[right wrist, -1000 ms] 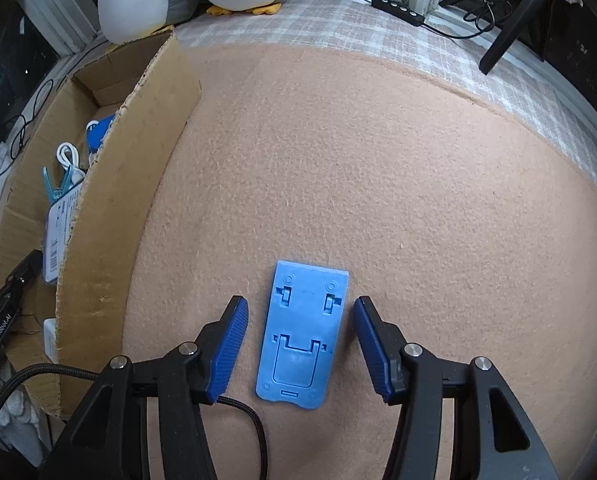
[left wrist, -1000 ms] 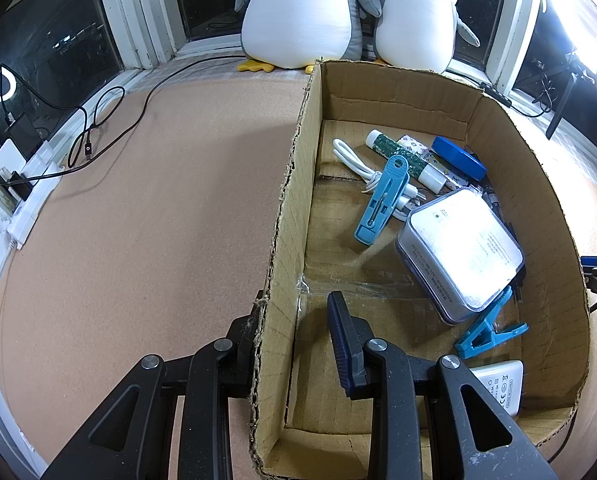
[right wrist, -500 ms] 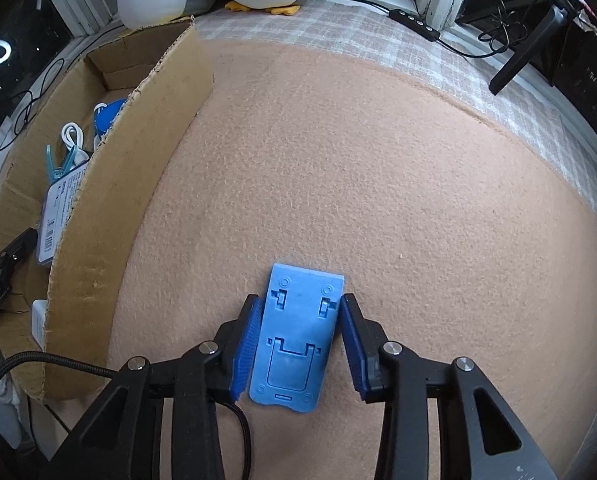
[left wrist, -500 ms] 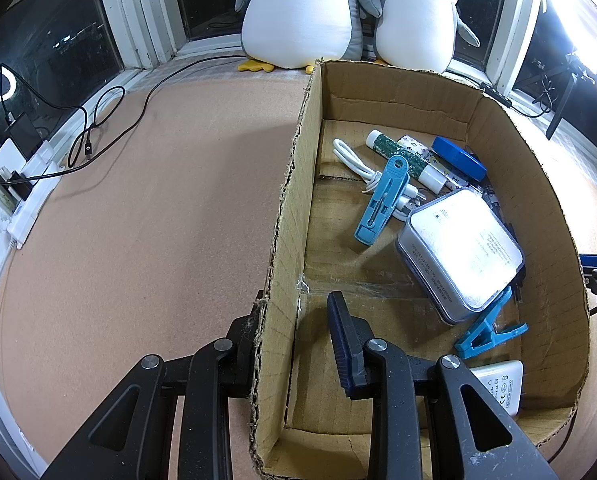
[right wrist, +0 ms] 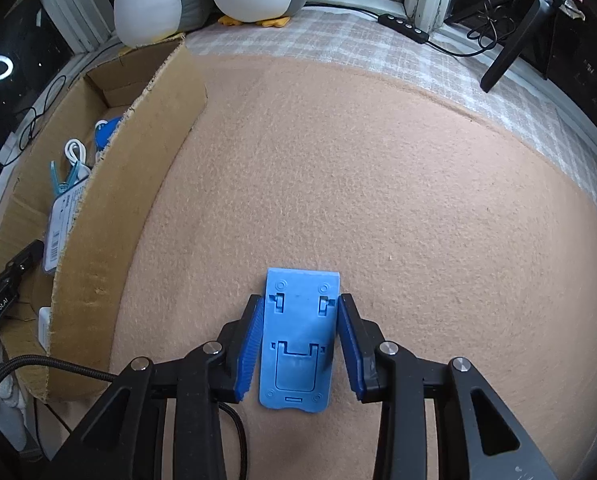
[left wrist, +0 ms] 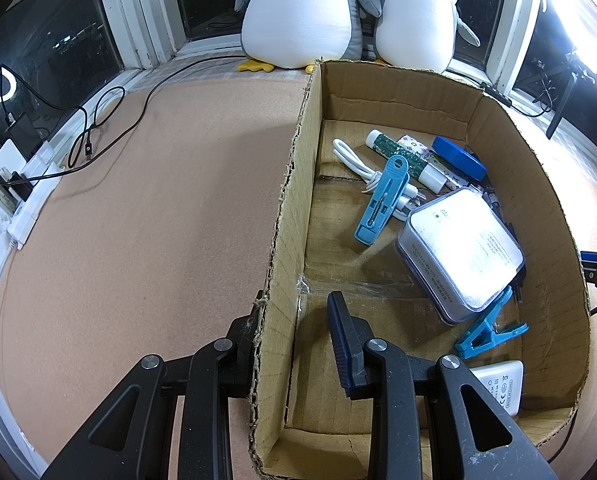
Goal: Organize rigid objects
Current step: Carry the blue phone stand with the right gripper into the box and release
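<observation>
- Since a second ago my right gripper (right wrist: 300,342) has been closing: its jaws stood wide on either side of the blue stand (right wrist: 298,340), and now the blue pads sit against both long edges of it.
- Right gripper, then: narrowed onto the stand, pinching it across its width. I cannot tell whether the stand has left the mat (right wrist: 378,180); it looks flat on it.
- That stand lies outside the box (right wrist: 138,184), on the mat to its right in the right wrist view, well apart from the box wall.
- On my left nothing has shifted. My left gripper (left wrist: 298,344) is clamped on the box wall (left wrist: 286,240), one finger outside, one inside, as closed as it gets.
- Inside the box, from the left wrist view: a white cable (left wrist: 352,160), a light blue clip (left wrist: 382,200) lying over it, a green tube (left wrist: 402,158), a dark blue piece (left wrist: 458,158) near the far right side, and a silver case (left wrist: 460,250) in the middle.
- A second blue clip (left wrist: 490,330) lies just under the case's near corner, and a white charger (left wrist: 500,386) sits in the near right corner.
- Two plush penguins (left wrist: 306,12) stand beyond the box on the sill.
</observation>
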